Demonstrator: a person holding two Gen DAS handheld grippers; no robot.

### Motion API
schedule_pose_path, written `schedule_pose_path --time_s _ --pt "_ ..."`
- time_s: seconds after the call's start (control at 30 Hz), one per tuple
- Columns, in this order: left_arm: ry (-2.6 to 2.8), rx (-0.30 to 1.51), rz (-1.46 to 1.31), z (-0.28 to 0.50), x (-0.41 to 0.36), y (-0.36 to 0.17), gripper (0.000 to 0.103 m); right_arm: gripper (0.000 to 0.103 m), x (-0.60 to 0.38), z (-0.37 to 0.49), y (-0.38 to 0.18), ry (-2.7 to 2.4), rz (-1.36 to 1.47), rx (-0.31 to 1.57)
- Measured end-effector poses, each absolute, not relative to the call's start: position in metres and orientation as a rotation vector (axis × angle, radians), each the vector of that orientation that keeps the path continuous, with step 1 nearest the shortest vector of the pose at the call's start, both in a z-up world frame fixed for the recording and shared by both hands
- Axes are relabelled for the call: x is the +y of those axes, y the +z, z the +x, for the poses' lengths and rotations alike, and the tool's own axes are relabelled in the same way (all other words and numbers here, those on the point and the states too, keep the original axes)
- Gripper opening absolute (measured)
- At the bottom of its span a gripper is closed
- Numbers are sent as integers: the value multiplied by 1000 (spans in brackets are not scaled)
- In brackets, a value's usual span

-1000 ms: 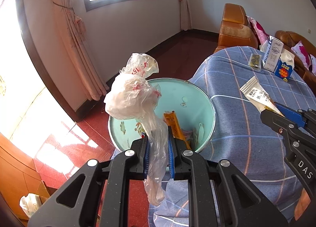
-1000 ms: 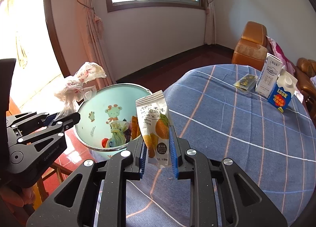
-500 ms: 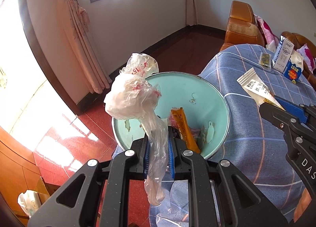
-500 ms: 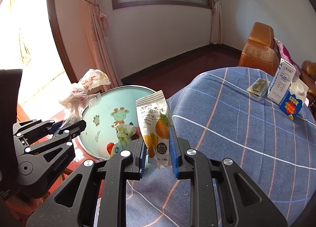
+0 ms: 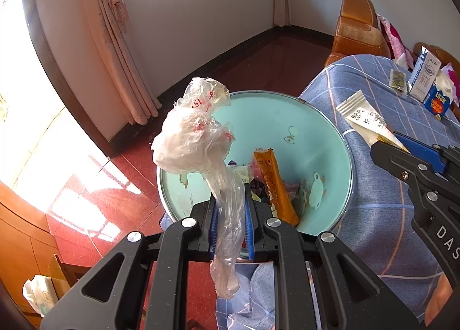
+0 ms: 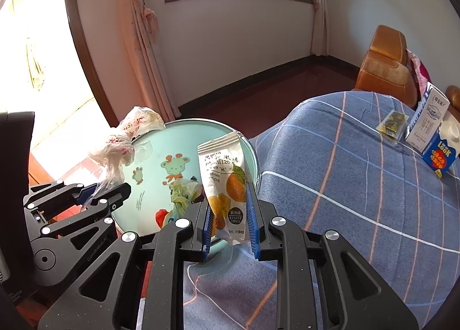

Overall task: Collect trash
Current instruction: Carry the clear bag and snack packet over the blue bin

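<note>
My left gripper (image 5: 231, 200) is shut on a crumpled clear plastic bag (image 5: 195, 140) with red print, held over the near left rim of a pale turquoise trash bin (image 5: 287, 117). The bin holds an orange wrapper (image 5: 273, 183) and other scraps. My right gripper (image 6: 228, 209) is shut on a white snack packet (image 6: 225, 175) printed with orange fruit, just right of the bin (image 6: 161, 163) and above the table edge. In the right wrist view the left gripper (image 6: 100, 192) and its plastic bag (image 6: 123, 143) show at the left; the left wrist view catches the right gripper (image 5: 402, 143) with its snack packet (image 5: 365, 120).
A table under a blue checked cloth (image 6: 359, 186) carries a white carton (image 6: 428, 120), a blue carton (image 6: 440, 154) and a small dark packet (image 6: 392, 123) at its far right. An orange armchair (image 6: 385, 68) stands behind. Red floor (image 5: 95, 195) and curtains (image 5: 115, 51) lie left of the bin.
Both grippers have moved toward the bin and lower, keeping their loads. The bin now looks larger, and more of its contents show.
</note>
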State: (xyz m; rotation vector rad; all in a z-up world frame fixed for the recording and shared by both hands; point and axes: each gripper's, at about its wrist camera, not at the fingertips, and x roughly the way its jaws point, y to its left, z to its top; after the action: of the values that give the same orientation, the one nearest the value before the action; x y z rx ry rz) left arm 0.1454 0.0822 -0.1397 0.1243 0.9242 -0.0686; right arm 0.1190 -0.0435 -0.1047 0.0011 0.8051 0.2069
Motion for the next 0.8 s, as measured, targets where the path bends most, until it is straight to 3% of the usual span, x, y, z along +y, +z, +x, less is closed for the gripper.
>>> schedule_pose_path --time_s 0.8 --pt "-78 1050 130 193 83 -181 15 23 -23 184 -142 204 11 911"
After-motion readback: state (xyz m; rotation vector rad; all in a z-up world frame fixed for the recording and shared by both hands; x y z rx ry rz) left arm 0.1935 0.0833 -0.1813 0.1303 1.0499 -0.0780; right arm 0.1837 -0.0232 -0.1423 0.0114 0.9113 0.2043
